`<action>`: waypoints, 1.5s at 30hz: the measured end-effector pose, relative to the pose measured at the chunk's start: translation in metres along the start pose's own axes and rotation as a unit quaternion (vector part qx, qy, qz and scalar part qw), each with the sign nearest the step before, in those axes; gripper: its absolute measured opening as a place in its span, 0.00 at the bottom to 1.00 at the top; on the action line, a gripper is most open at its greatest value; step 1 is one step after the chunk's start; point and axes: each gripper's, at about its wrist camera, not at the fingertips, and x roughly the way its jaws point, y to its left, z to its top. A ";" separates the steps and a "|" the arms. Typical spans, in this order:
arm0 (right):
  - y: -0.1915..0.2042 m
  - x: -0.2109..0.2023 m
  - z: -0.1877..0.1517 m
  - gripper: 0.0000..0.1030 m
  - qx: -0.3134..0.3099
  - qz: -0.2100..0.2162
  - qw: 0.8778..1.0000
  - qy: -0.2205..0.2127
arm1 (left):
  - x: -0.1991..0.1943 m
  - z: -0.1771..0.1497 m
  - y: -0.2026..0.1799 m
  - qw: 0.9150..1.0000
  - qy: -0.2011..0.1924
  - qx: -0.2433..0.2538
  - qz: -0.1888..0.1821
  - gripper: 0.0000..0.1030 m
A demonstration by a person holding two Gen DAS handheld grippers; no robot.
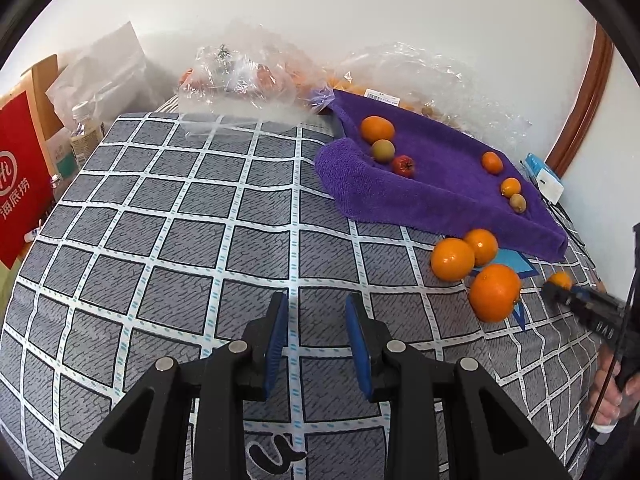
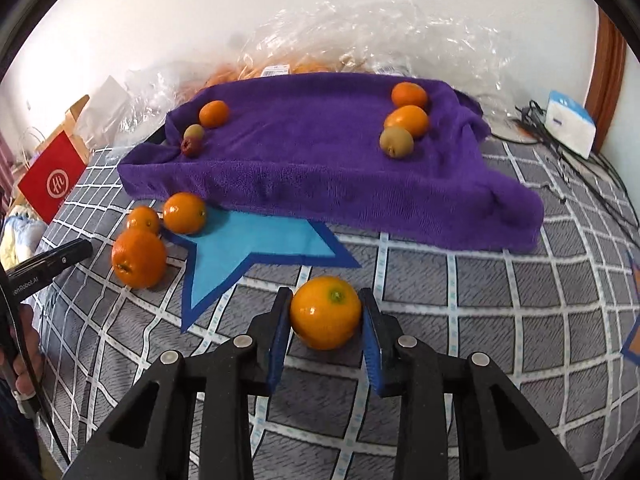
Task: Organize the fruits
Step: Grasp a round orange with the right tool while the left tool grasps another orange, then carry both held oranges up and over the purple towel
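- Right wrist view: the right gripper (image 2: pixel 325 312) is seen clamped on a small orange (image 2: pixel 325 312), both pads pressed to its sides, low over the checked bedcover (image 2: pixel 500 340) and just in front of the blue star patch (image 2: pixel 248 252).
- Six fruits are already laid on the purple towel (image 2: pixel 320 184): three at its left end and three at its right.
- Three oranges (image 2: pixel 138 258) are left on the bedcover, bunched near the towel's left front edge.
- In the left wrist view, the left gripper (image 1: pixel 317 336) is held over bare bedcover, jaws drawn nearly together with nothing between them.
- The task is judged a little past halfway: the gripped orange and the three loose ones remain to be placed.
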 end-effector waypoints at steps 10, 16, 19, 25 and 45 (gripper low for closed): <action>-0.028 -0.005 0.006 0.32 0.006 -0.005 1.000 -0.030 | -0.007 0.015 -0.029 0.999 0.011 0.017 -0.038 0.28; -0.038 0.003 0.001 0.32 0.031 -0.001 0.999 -0.018 | 0.005 0.039 -0.062 0.995 0.026 0.011 -0.098 0.31; -0.036 0.002 -0.001 0.32 0.028 -0.003 0.999 -0.019 | 0.018 0.044 -0.077 0.995 0.040 0.011 -0.093 0.31; -0.038 0.002 -0.002 0.32 0.029 0.005 0.999 -0.018 | 0.036 0.044 -0.079 0.995 0.057 -0.003 -0.086 0.33; -0.034 0.004 -0.001 0.32 0.016 0.006 1.000 -0.015 | 0.017 0.019 -0.034 0.999 0.022 0.024 -0.034 0.36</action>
